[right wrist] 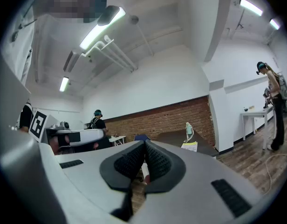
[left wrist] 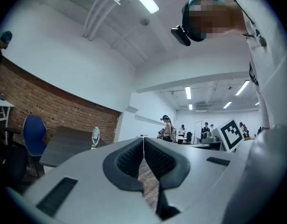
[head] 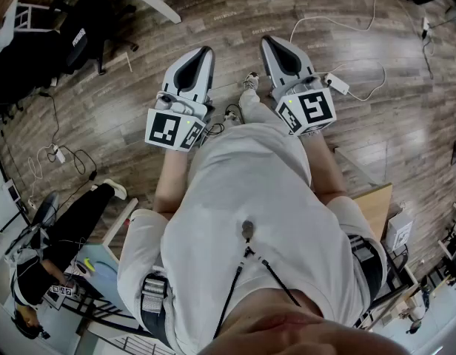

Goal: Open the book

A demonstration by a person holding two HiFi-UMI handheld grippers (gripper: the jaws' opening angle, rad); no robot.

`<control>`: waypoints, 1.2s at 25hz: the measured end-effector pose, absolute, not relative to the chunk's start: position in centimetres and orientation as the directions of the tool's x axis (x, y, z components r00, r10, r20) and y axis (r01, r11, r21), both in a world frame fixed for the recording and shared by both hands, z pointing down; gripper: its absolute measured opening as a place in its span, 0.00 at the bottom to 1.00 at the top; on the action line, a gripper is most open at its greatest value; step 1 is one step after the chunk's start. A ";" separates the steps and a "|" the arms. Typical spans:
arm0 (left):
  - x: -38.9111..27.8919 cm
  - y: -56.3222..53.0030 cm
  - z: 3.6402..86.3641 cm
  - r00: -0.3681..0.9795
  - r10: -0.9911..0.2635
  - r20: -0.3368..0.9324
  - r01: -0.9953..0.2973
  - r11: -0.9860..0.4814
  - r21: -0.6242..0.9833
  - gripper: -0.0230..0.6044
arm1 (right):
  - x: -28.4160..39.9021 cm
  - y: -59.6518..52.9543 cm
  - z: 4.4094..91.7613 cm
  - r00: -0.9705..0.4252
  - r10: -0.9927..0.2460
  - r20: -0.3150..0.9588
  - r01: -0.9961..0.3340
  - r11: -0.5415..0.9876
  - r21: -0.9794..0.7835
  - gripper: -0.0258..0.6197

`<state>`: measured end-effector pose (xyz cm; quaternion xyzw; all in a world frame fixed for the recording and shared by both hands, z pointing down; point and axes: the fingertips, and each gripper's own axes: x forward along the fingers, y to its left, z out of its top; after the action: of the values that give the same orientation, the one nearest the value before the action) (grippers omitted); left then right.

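So, honest status: nothing has started yet, as far as I can see. The person is just standing on the wooden floor (head: 376,58), holding both tools out level in front of their body, up in the top middle of the head view.

The left gripper (head: 203,53) has its jaws pressed together, pads meeting with nothing between them. The right gripper (head: 269,43) is the same, closed up tight and empty. Neither is near or touching anything.

The book itself? I can't spot it for sure anywhere. In the right gripper view there's a dark table (right wrist: 171,137) a bit right of centre, off across the room by the brick wall. A small figurine (right wrist: 188,130) stands on it, and something pale and flat (right wrist: 190,146) lies just beside that. Could be the book, could be loose paper, it's too small to tell.

So my guess is the whole job is left: get over to wherever the book is, spread a set of jaws, catch the cover and lift it. None of that is done here.
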<state>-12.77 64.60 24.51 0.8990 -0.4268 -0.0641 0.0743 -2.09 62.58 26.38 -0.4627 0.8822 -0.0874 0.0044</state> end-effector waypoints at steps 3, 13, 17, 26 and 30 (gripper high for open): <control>-15.4 68.4 25.1 0.623 -0.781 -0.055 -0.759 -0.620 0.200 0.08 | -4.7 67.1 26.4 -0.570 -0.818 0.077 -0.820 0.559 -0.127 0.09; -18.3 75.8 24.2 0.591 -0.803 -0.074 -0.779 -0.592 0.207 0.08 | -7.1 74.5 24.7 -0.594 -0.803 0.043 -0.801 0.587 -0.115 0.09; -17.1 75.3 24.4 0.594 -0.802 -0.063 -0.778 -0.593 0.209 0.08 | -5.8 74.2 24.9 -0.590 -0.805 0.051 -0.804 0.582 -0.121 0.10; -8.1 72.4 23.7 0.636 -0.770 -0.053 -0.756 -0.635 0.162 0.08 | 3.2 71.3 24.7 -0.548 -0.836 0.037 -0.828 0.535 -0.166 0.10; -5.3 70.2 23.5 0.617 -0.785 -0.058 -0.770 -0.617 0.161 0.08 | 6.5 69.0 24.5 -0.552 -0.834 0.013 -0.821 0.541 -0.186 0.10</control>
<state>-5.29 70.22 23.46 0.8971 -0.4333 -0.0615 0.0603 6.55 68.98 24.51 -0.4717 0.8768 -0.0853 0.0386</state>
